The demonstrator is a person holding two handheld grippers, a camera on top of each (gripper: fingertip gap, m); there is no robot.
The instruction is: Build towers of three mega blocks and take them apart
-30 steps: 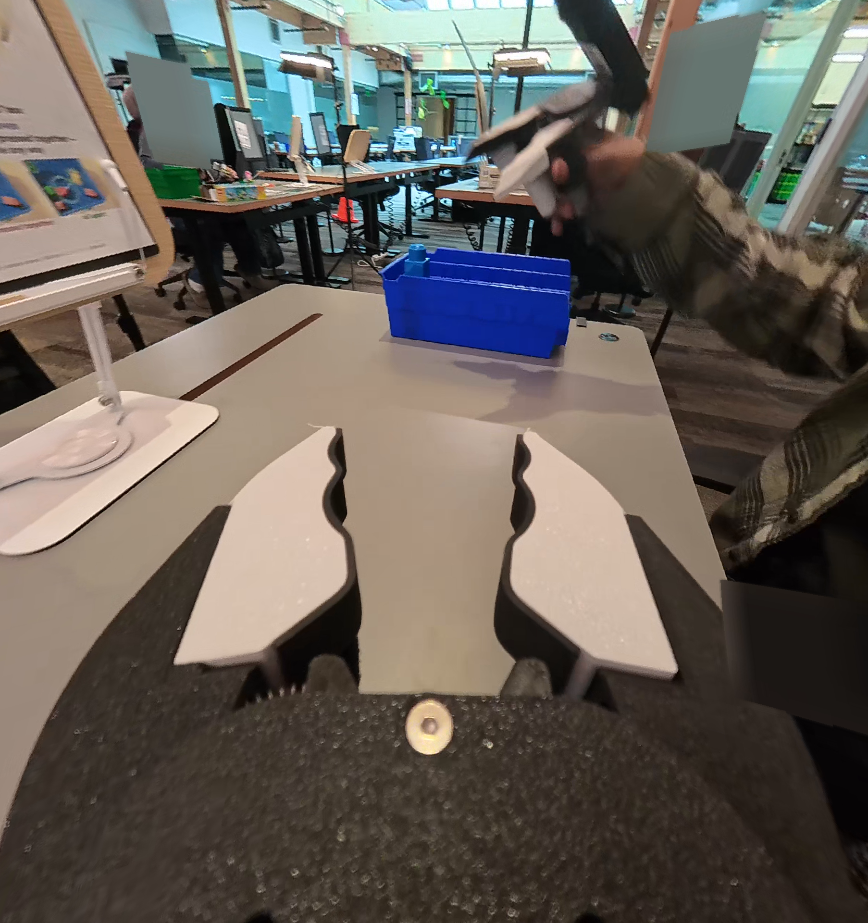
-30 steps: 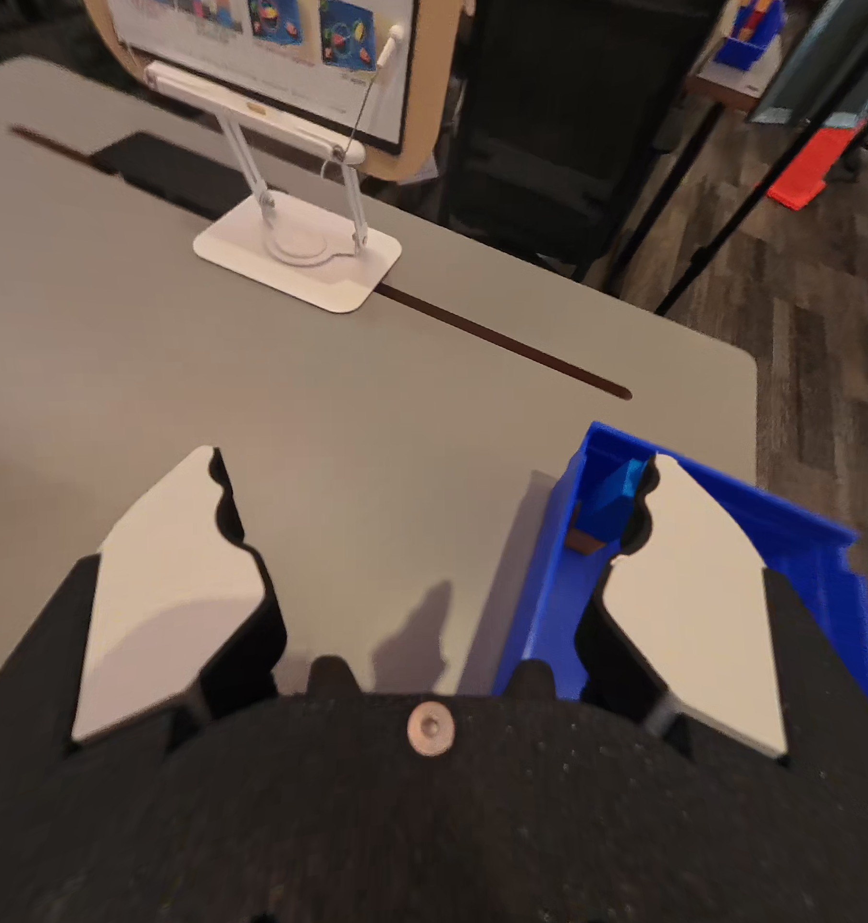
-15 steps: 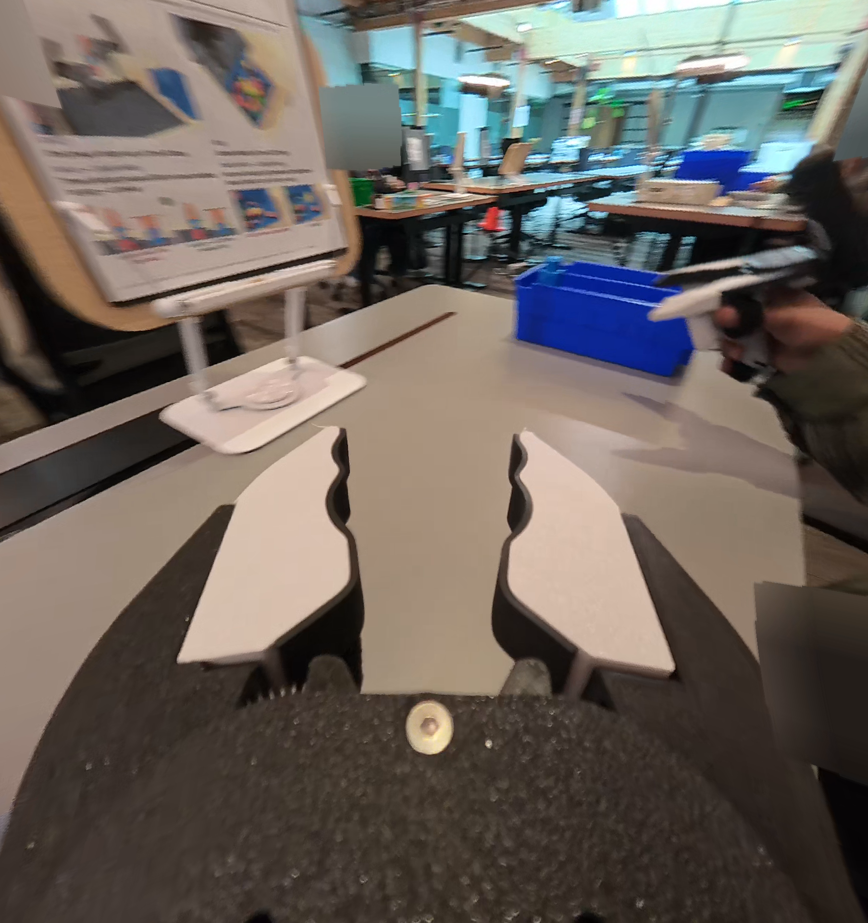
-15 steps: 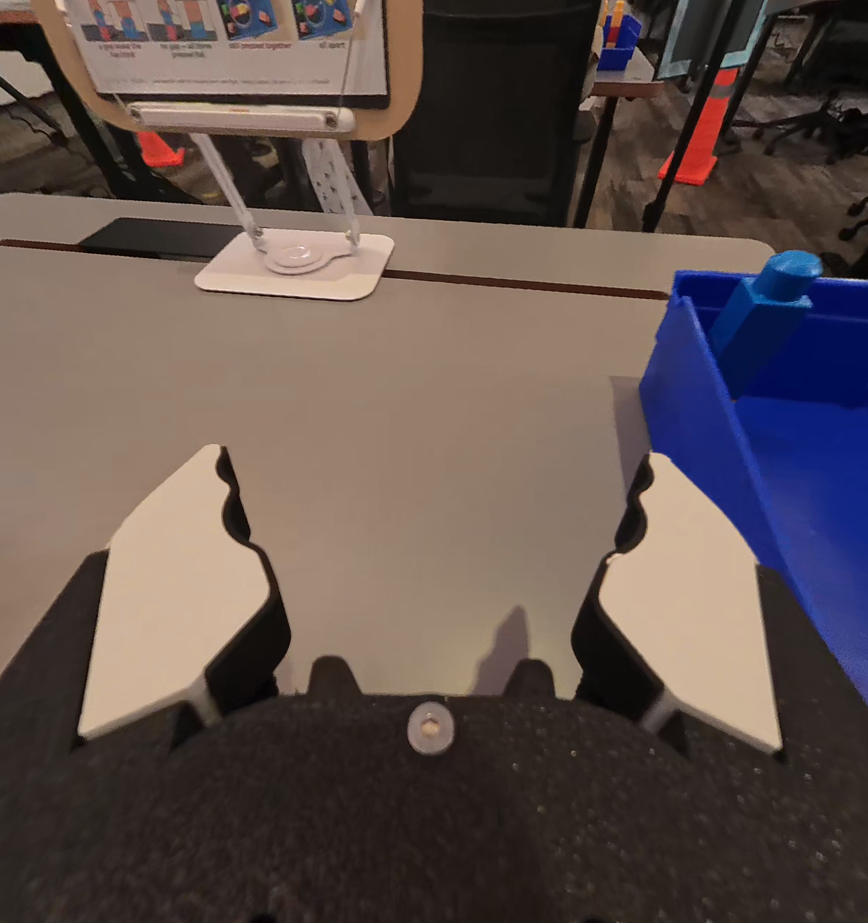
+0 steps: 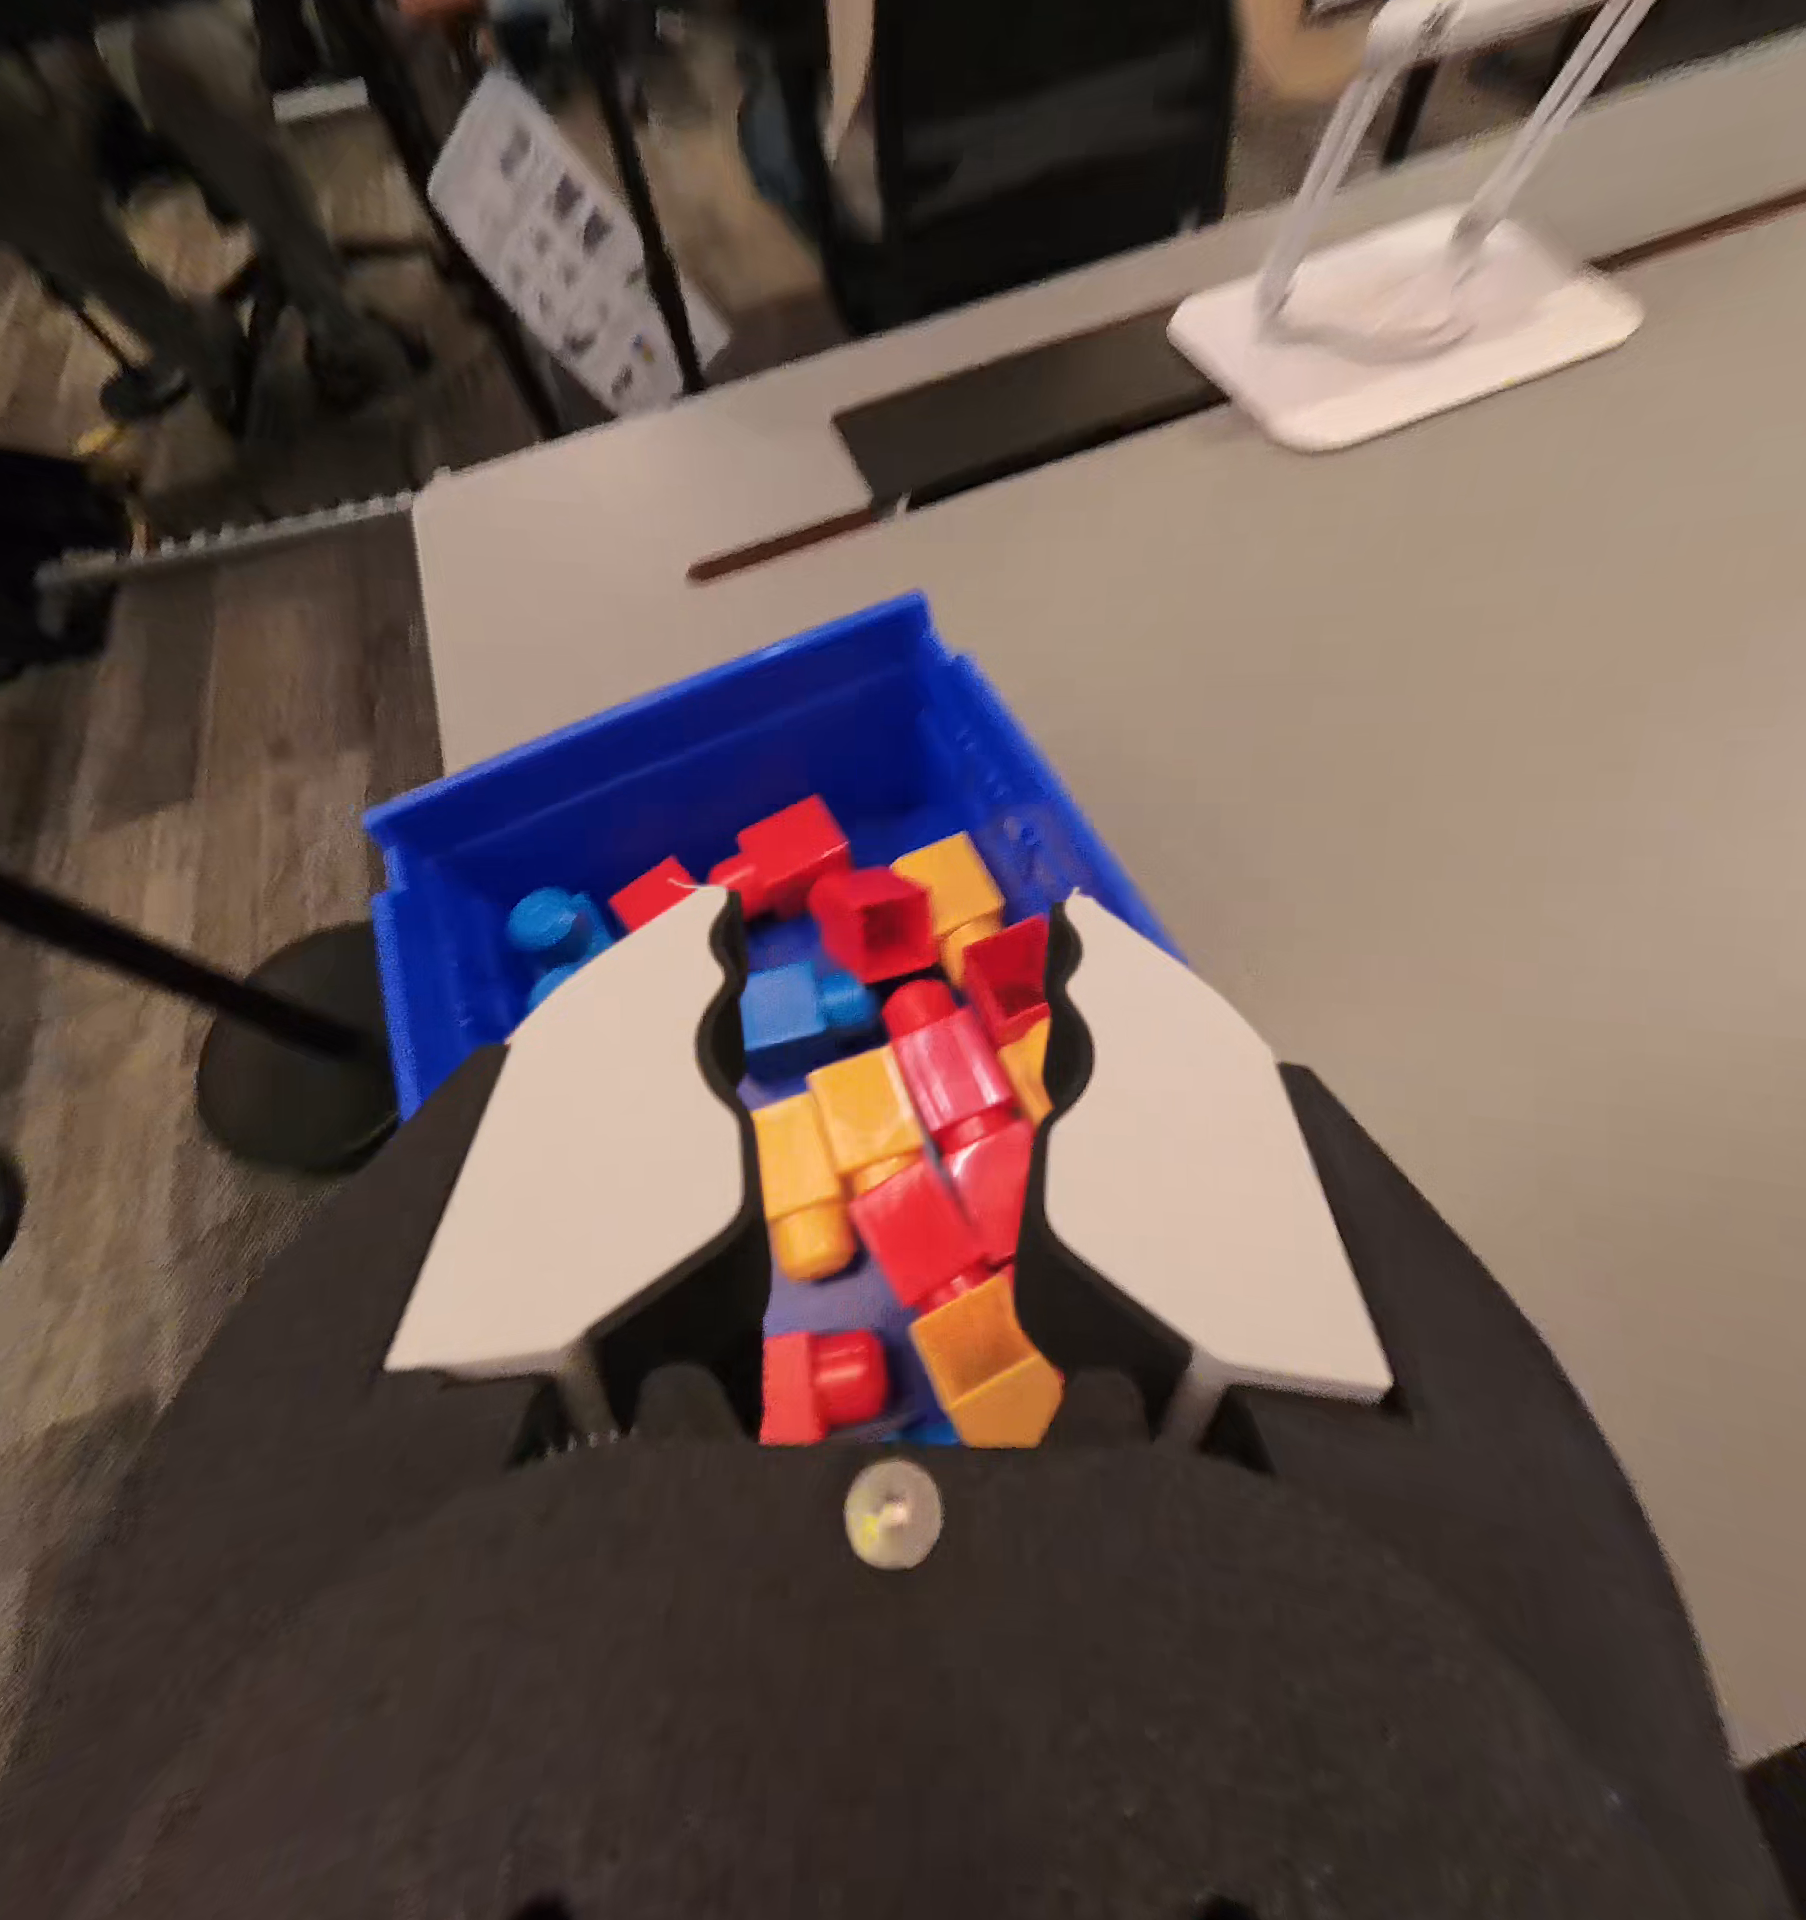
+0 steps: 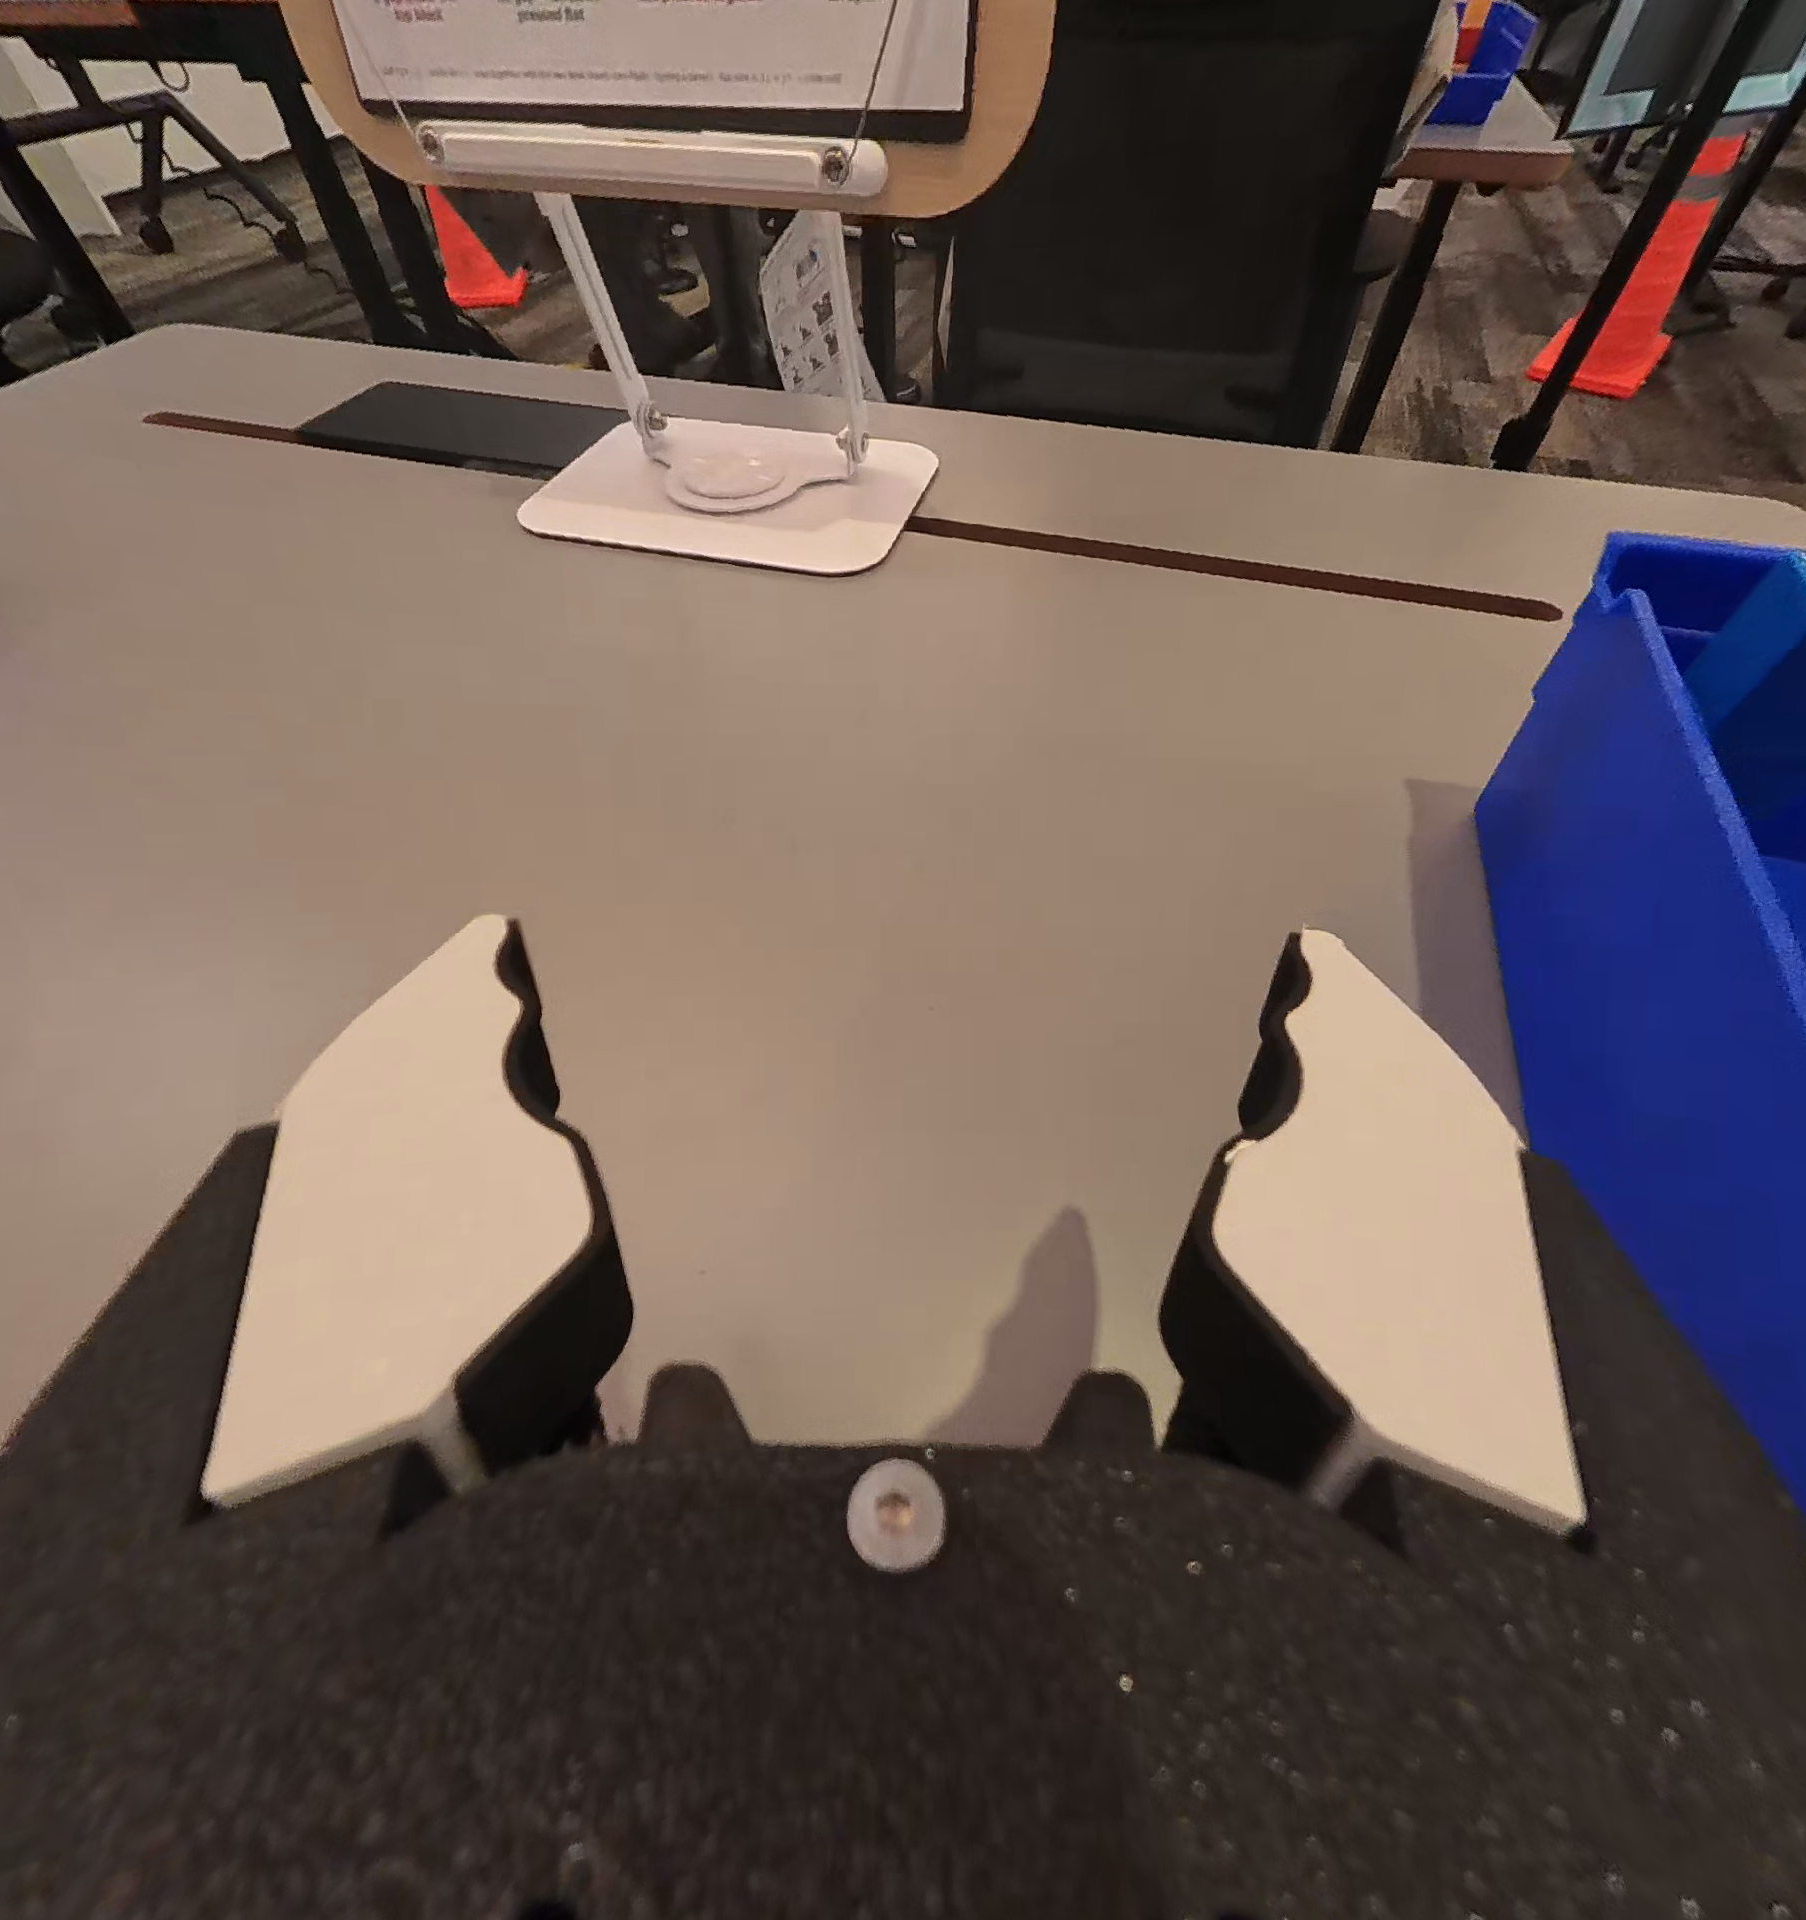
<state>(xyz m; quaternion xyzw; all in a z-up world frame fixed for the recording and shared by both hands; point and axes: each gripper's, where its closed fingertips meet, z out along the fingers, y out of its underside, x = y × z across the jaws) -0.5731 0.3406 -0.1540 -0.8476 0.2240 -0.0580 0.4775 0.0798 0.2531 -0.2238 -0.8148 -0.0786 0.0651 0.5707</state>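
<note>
Left claw [image 5: 888,914] hung spread over the bin [image 5: 670,748], blocks [image 5: 878,1122] straight below between its fingers, lying jumbled at mixed angles. Right claw [image 6: 904,935] was spread wide over bare counter [image 6: 878,727], a bin [image 6: 1657,935] to its right. Left looked closer for the first pick.

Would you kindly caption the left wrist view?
Open left gripper above a blue bin of red, orange and blue blocks.

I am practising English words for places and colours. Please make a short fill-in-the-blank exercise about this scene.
1. The blocks lie inside a ____ bin.
2. The left gripper hovers over the ____.
3. The right gripper is open and holds ____.
4. The blocks are red, blue and ____.

Missing words: blue; bin; nothing; orange
</note>
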